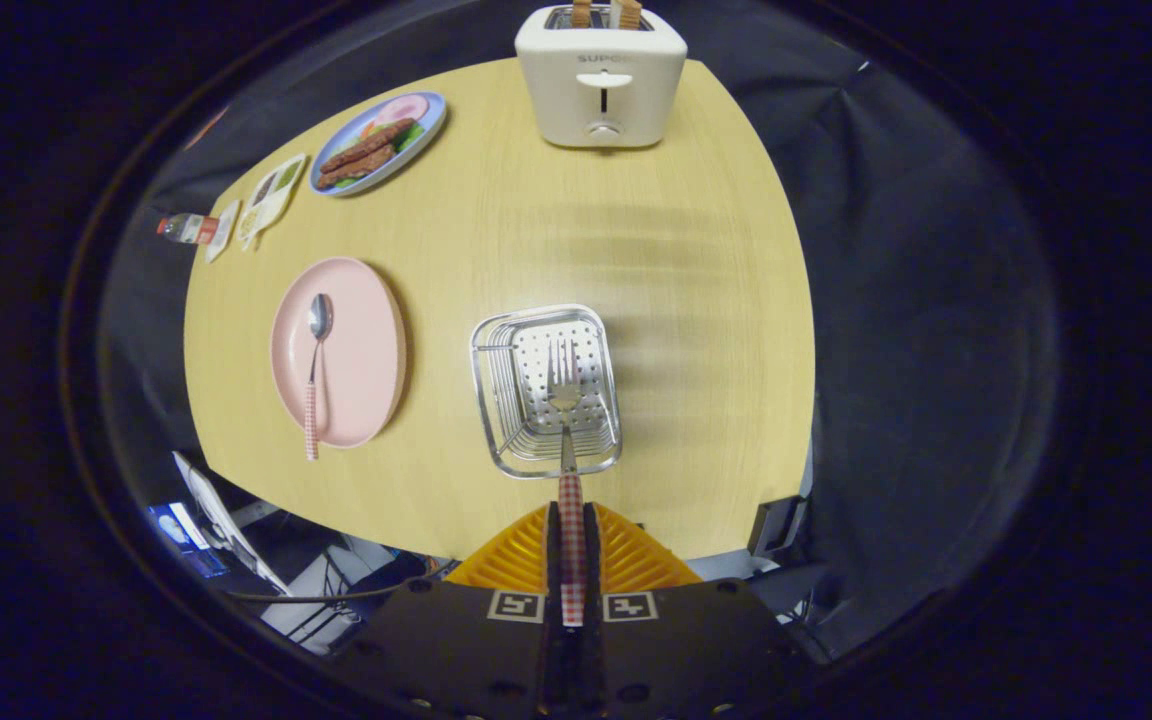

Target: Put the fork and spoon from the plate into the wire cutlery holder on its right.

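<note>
- Claw (572, 545) clamped on the fork's (566, 400) checked handle, both fingers pressing it.
- Fork runs straight ahead along the fingers, tines over the wire holder (544, 390) just beyond them.
- Spoon (316, 370) lies lengthwise on the pink plate (366, 350), left of the holder, on the counter (696, 300).

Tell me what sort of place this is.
Probably a mock breakfast table in a recording booth: a toaster with bread, a plate of food, and a wire cutlery holder. The hand-held gripper grips a fork above the holder.
</note>
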Motion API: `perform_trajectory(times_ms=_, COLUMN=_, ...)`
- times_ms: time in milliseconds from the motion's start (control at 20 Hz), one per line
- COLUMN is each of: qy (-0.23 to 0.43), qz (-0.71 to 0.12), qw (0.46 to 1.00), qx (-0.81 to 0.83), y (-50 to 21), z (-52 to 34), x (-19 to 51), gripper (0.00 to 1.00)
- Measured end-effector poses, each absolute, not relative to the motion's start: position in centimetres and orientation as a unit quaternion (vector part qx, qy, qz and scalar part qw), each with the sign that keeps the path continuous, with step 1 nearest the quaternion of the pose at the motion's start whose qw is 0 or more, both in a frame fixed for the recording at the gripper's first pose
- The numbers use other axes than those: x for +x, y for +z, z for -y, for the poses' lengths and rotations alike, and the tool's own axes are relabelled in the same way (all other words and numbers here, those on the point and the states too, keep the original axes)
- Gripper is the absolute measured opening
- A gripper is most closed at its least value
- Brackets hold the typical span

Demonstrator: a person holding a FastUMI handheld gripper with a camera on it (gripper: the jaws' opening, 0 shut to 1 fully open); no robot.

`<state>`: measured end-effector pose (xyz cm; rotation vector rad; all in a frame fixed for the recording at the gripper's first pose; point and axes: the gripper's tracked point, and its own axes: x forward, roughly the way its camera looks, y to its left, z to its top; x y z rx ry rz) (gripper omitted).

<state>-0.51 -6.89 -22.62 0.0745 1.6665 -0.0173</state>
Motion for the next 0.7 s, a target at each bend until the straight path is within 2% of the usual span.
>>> perform_trajectory(times_ms=250, qy=-0.014, qz=-0.748, qw=0.662, qx=0.048, y=-23.3, z=6.7, x=0.0, gripper=0.08)
perform_trajectory(times_ms=350, qy=-0.015, qz=-0.742, qw=0.669, qx=0.047, y=-23.4, z=6.7, x=0.5, gripper=0.14)
perform_trajectory(times_ms=550, qy=-0.015, qz=-0.723, qw=0.689, qx=0.051, y=-22.7, z=6.6, x=1.3, gripper=0.15)
perform_trajectory(times_ms=700, qy=-0.009, qz=-0.684, qw=0.728, qx=0.045, y=-21.3, z=6.4, x=2.7, gripper=0.43)
